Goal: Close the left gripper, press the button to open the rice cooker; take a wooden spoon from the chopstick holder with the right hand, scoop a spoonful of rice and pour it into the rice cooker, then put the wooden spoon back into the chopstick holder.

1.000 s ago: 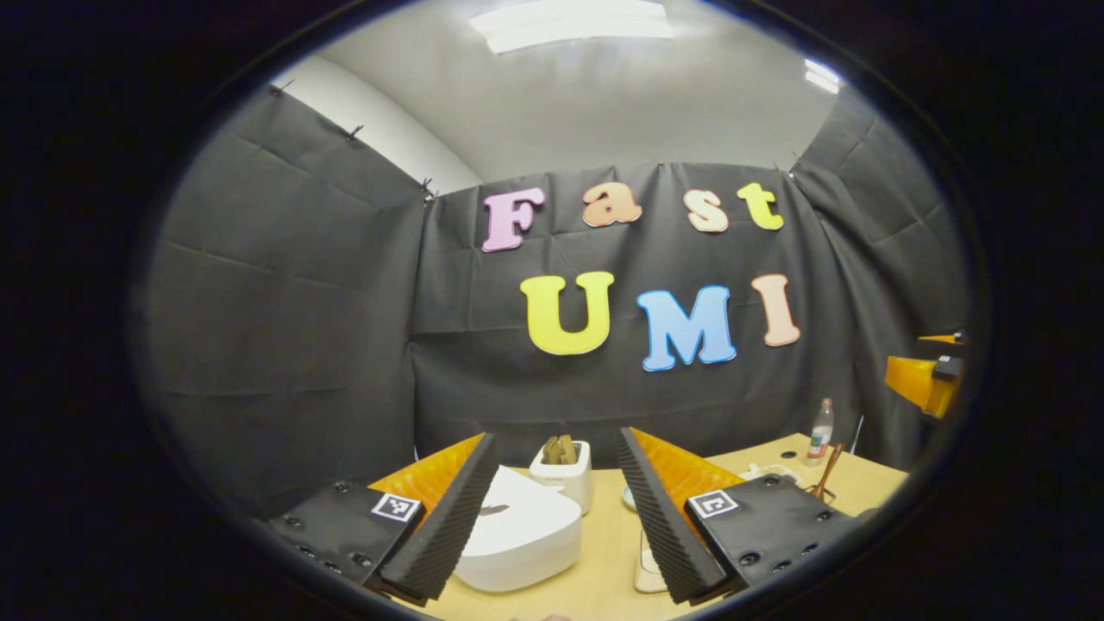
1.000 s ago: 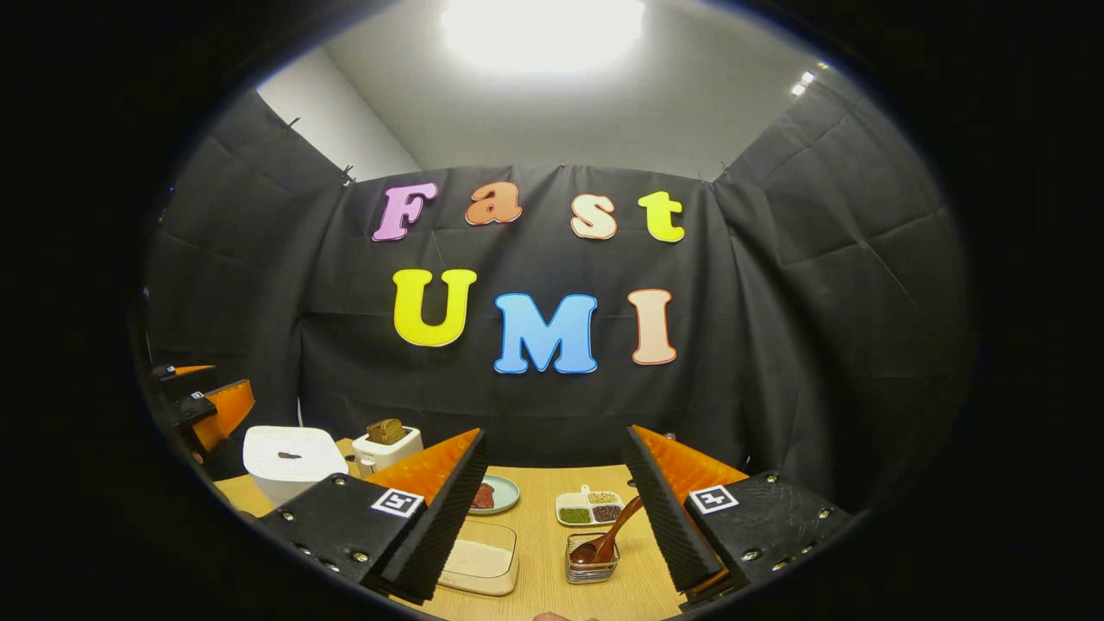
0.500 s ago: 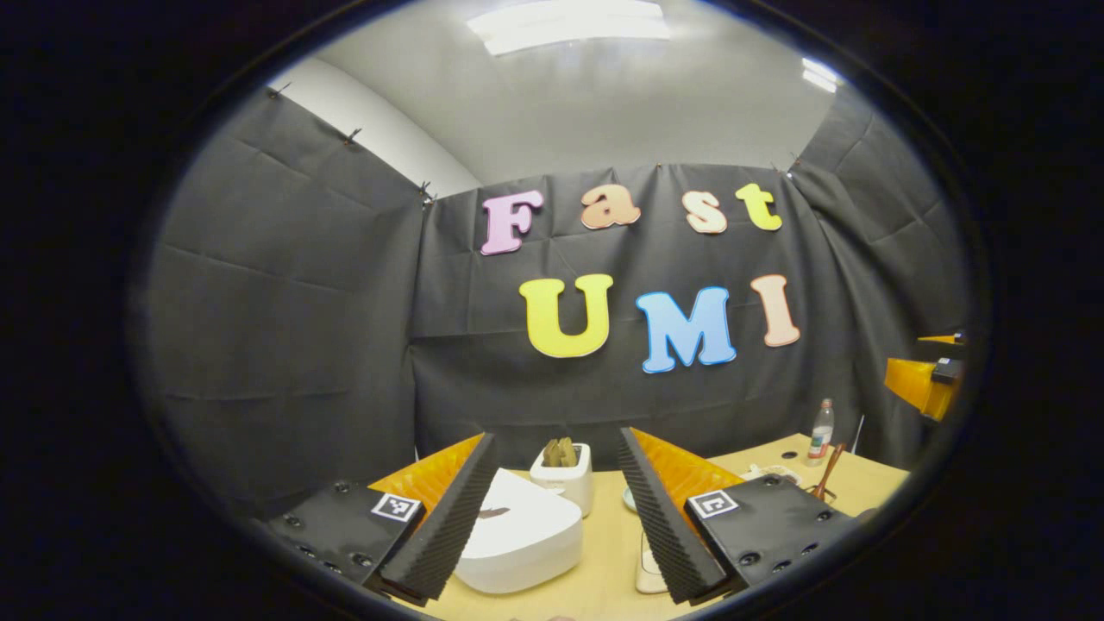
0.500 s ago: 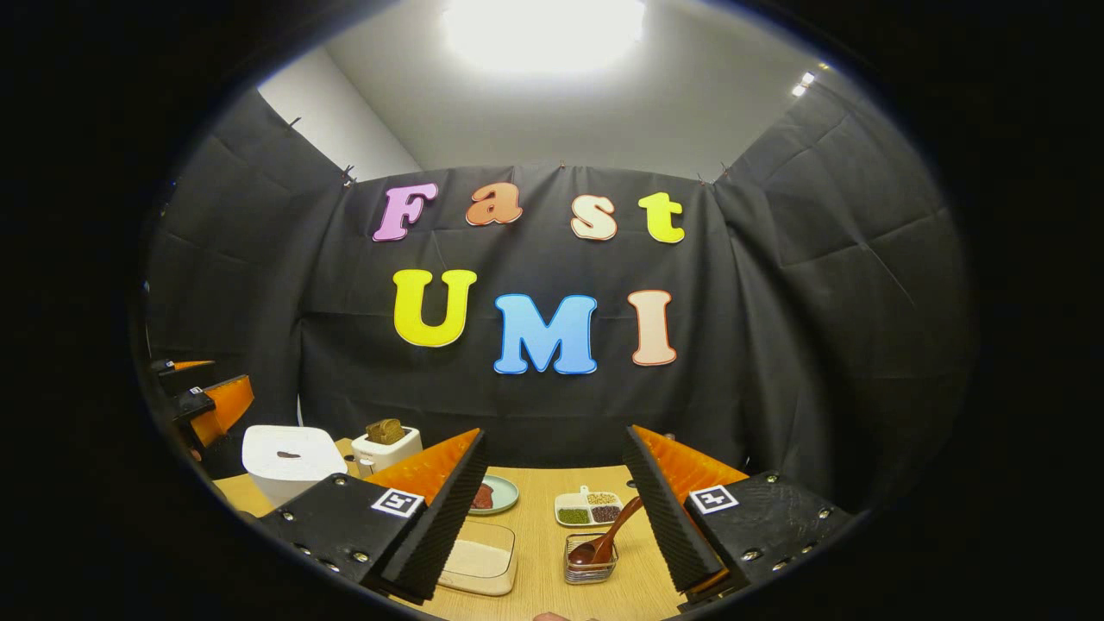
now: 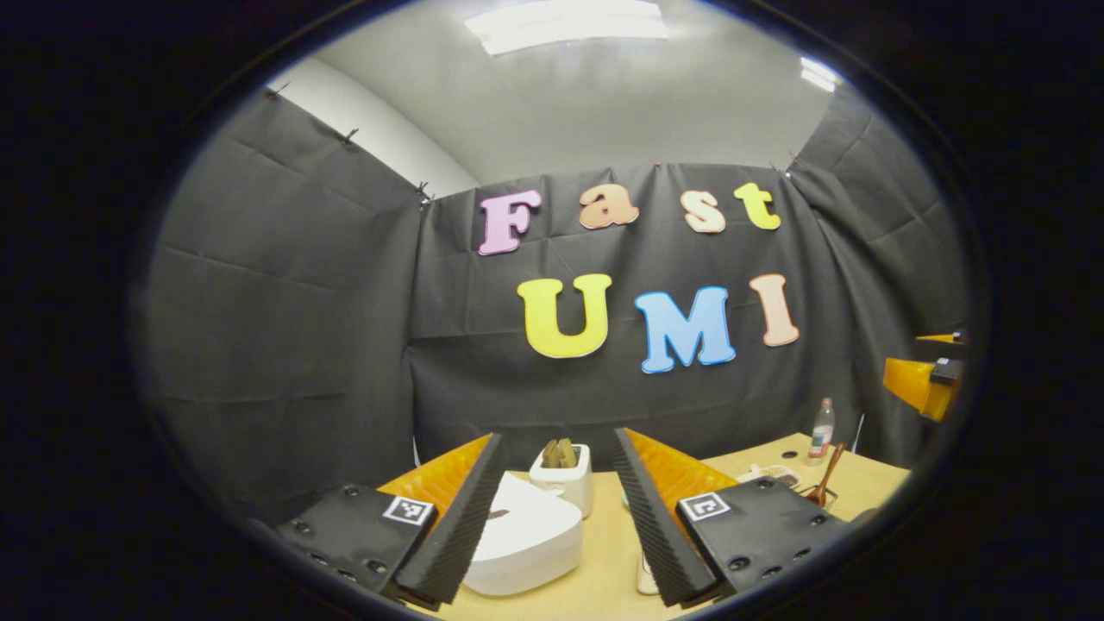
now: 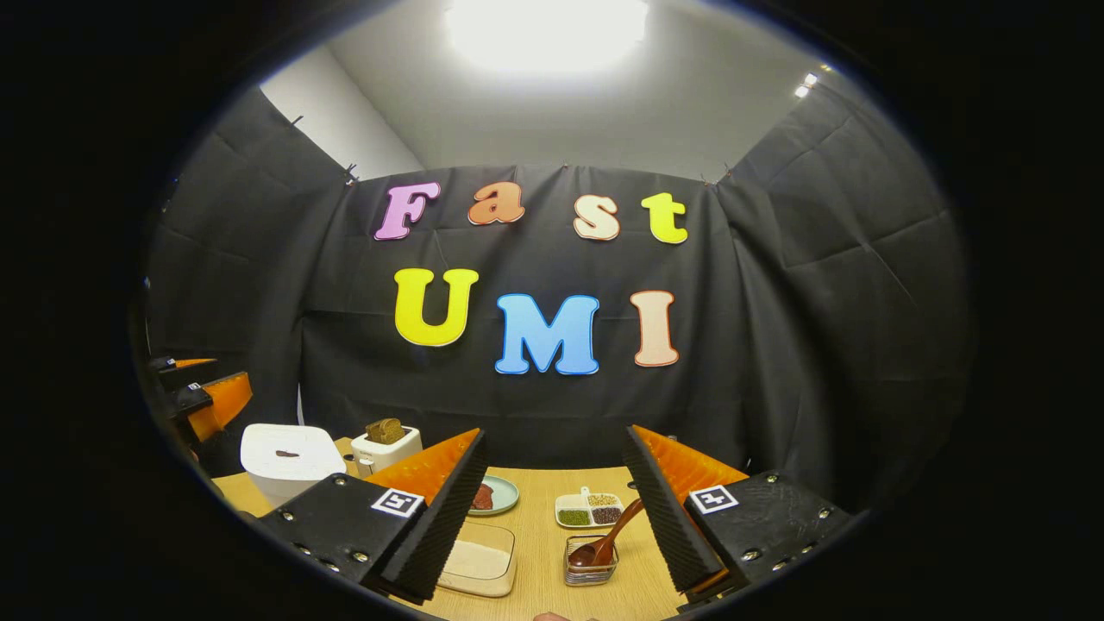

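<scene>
- Left gripper (image 5: 552,517): fingers spread apart, holding nothing; poised above the table (image 5: 604,569), over the near edge of the rice cooker (image 5: 526,539).
- Rice cooker: white, lid down; a toaster (image 5: 562,477) stands just behind it.
- Right gripper (image 6: 552,509): fingers wide apart, empty.
- Wooden spoon (image 6: 604,539): leaning in the chopstick holder (image 6: 591,562), between the right gripper's fingers.
- Rice tray (image 6: 479,561): left of the holder; sectioned bean dish (image 6: 588,509) behind.
</scene>
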A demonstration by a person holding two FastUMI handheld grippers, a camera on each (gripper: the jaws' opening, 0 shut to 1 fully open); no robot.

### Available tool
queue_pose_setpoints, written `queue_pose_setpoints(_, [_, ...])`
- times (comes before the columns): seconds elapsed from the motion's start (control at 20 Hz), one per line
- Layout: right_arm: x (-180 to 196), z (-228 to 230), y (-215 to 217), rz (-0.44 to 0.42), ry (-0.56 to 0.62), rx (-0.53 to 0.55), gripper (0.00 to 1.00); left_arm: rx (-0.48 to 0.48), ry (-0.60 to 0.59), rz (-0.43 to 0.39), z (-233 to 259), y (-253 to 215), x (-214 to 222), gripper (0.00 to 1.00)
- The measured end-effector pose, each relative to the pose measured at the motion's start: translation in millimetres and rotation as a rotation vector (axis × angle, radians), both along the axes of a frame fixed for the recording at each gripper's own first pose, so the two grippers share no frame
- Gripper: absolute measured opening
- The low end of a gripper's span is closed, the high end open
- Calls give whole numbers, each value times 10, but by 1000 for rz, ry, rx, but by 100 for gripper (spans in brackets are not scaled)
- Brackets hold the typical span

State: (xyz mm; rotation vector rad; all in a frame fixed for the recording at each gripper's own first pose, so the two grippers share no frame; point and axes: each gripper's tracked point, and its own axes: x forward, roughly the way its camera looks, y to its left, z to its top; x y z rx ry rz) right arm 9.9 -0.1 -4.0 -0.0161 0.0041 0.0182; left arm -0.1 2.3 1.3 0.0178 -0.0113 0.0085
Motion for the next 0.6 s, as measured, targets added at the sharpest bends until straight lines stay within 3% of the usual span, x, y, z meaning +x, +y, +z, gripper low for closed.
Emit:
queue_pose_setpoints(0.05, [-1, -1, 9, 1, 0, -2, 96, 1, 0, -2, 0, -15, 25, 82])
queue_pose_setpoints(0.1, [5, -1, 8, 2, -1, -4, 96, 0, -1, -5, -22, -51, 58, 83])
queue_pose_setpoints(0.3, [18, -8, 8, 4, -3, -6, 96, -3, -2, -11, -21, -46, 90, 45])
queue_pose_setpoints(0.35, [18, -7, 10, 5, -3, -5, 96, -11, 5, -39, -52, -109, 92, 37])
queue_pose_setpoints(0.4, [20, -4, 12, 4, -3, -3, 96, -12, 9, -27, -100, -88, 79, 36])
queue_pose_setpoints(0.5, [18, -4, 20, 3, -3, -5, 96, -16, 19, -23, -86, -68, 91, 16])
queue_pose_setpoints(0.55, [14, -7, 21, 3, -3, -6, 96, -20, 17, -34, -122, -96, 103, 9])
queue_pose_setpoints(0.6, [11, -12, 25, 4, -2, -8, 96, -11, 13, -12, -135, -73, 94, 9])
